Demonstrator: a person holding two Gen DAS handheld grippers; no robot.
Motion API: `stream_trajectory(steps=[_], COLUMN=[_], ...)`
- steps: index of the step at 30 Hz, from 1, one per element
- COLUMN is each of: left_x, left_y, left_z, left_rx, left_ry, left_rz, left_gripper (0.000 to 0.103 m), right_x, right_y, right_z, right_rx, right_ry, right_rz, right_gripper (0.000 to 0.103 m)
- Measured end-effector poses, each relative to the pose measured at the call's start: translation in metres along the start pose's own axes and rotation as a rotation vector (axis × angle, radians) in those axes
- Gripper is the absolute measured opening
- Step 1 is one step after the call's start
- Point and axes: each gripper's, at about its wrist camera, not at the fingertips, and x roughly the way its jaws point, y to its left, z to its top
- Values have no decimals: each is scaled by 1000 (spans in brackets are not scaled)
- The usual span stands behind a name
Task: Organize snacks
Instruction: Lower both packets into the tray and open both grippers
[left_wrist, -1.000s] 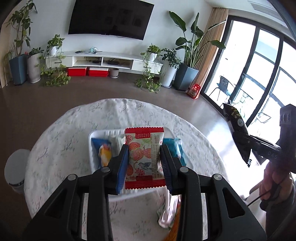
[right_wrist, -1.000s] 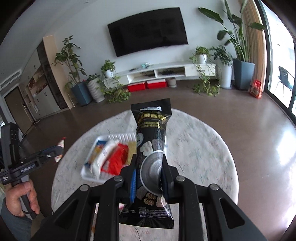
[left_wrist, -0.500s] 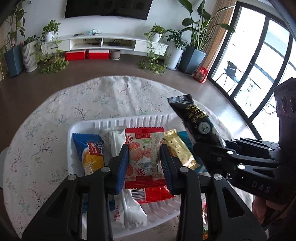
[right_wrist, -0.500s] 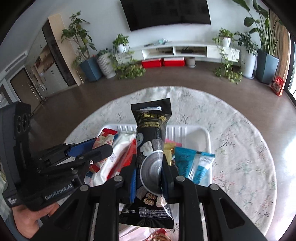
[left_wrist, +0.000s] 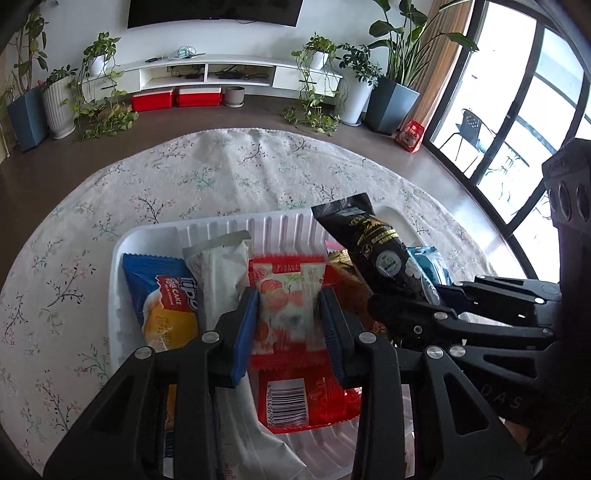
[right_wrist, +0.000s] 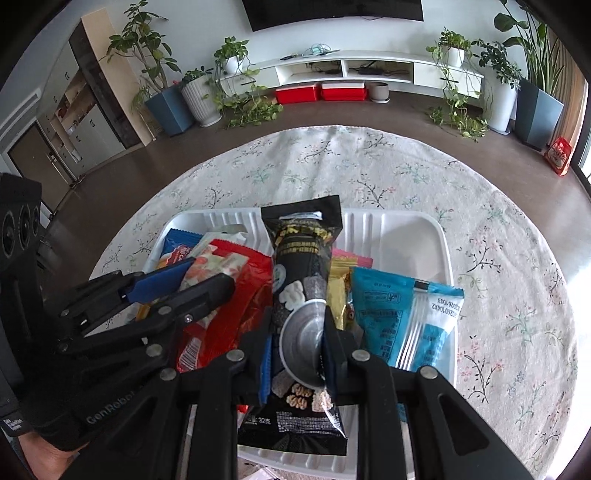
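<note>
The left tongs (left_wrist: 288, 325) are clamped on a red-and-white strawberry snack packet (left_wrist: 286, 295), holding it low over the middle of the white tray (left_wrist: 258, 225). Just beside them the right tongs (right_wrist: 297, 339) grip a long black snack pouch (right_wrist: 303, 258) by its middle, and their jaws are just beginning to ease apart with the pouch between the pads. Both packets hang over a tray that already holds a blue roll-cake packet (left_wrist: 162, 291), a white wrapper (left_wrist: 221, 266), a red packet (right_wrist: 251, 291), a gold bar (right_wrist: 340, 291) and a teal sachet (right_wrist: 399, 314). The tray sits on the round worktop with its flowered cloth (right_wrist: 369, 166).

This looks like the placing step, two snacks being delivered together. Next, I'd guess each packet must be laid flat in a gap and fully let go, then the tongs lifted straight up so nothing in the crowded tray is dragged.
</note>
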Motion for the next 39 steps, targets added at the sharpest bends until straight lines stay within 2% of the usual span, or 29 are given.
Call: stream_trajectory(steps=[7,11,13,18,28,31,39], left_x=[2,-2,-3,-11,-20,-24,-44], left_y=[2,2,3,1,-5,-6,-8], left_z=[0,1,0,0,-3,-3,-6], left_rx=[-2,-9,-12,-13,-6,-6,-13], left_ry=[0,-6,-9,-30,-41,-50,-87], left_rz=[-1,-2,-1,-4,-19,-16,-18], left_gripper=[32,32,35,48,50,54,72], right_x=[5,4,3,-1,-4,-7,-17], right_y=[-2,-4,-7,-13,-18,-18,-22], right_z=[1,1,0,0,0,1,3], right_rx=[5,12,20,40,64,65,85], right_ry=[16,18,18,11,6,-6,-33], right_rz=[-12,-11,-10,-10,1,-2,4], right_gripper=[29,36,38,39,39,41,61])
